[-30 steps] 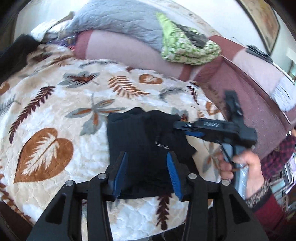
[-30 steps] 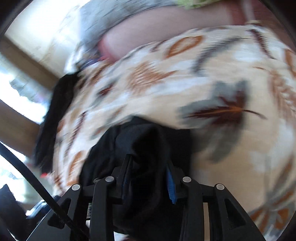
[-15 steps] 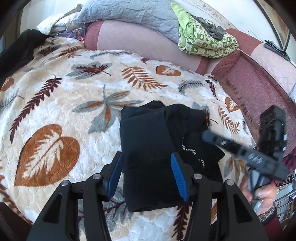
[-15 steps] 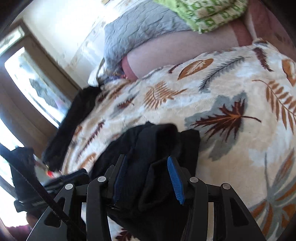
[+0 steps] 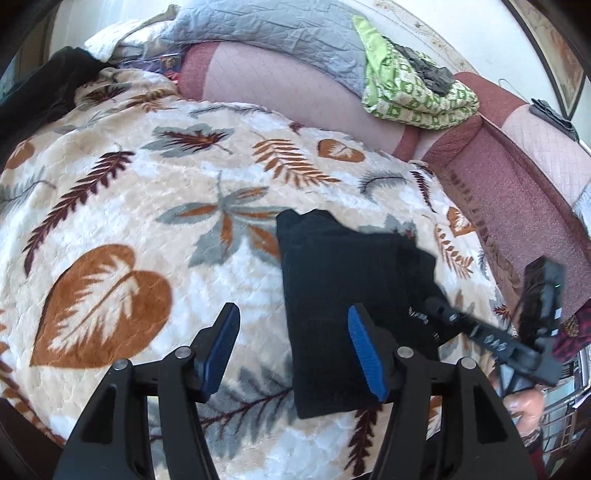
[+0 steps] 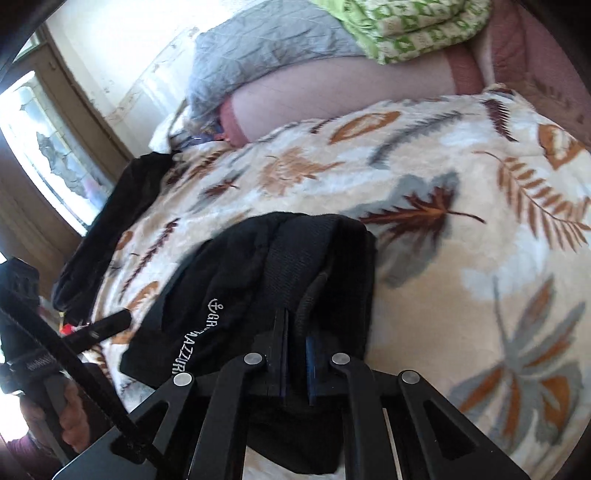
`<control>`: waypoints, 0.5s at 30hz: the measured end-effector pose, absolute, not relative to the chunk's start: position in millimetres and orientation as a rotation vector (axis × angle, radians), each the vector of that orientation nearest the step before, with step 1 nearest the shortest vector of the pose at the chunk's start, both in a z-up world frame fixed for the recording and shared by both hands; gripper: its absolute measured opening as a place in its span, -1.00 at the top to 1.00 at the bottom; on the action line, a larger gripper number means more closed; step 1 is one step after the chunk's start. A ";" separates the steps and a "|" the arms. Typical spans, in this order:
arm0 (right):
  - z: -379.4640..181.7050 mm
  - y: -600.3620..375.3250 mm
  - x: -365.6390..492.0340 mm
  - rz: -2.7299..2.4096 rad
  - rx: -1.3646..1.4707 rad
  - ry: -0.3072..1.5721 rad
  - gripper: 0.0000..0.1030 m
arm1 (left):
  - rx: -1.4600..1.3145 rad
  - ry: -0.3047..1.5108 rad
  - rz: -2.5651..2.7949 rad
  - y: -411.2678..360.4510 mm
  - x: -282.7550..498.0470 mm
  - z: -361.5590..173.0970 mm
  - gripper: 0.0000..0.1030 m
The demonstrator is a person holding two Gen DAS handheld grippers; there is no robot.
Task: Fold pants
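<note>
The folded pants (image 5: 343,306) lie on the leaf-print blanket (image 5: 147,206). The right gripper (image 6: 295,332), open a moment ago, now pinches their edge; the left gripper (image 5: 291,339) is opening wider, pads clear of them.

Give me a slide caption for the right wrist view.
Right gripper pinches folded black pants on leaf-print blanket.

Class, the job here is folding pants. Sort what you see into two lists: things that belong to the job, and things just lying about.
Belongs to the job:
- black pants, folded on the leaf-print blanket
- right gripper, shut on the pants
- left gripper, jaws opening

Lying about:
- green patterned cloth
- grey quilt
- dark garment at the blanket's edge
</note>
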State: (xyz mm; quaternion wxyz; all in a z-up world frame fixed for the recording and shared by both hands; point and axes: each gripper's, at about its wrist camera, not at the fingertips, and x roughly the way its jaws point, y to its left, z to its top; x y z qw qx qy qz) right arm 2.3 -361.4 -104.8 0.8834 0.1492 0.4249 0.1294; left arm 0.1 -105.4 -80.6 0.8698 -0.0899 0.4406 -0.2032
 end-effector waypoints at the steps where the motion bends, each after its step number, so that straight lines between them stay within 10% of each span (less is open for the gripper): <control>1: -110.3 -367.0 1.9 0.245 0.321 0.902 0.86 | -0.182 0.919 -0.440 -110.9 1.6 -79.1 -0.17; 15: -112.8 -404.7 -0.3 0.005 0.296 0.877 0.43 | 0.063 0.923 -0.431 -164.9 -16.2 -119.4 -0.21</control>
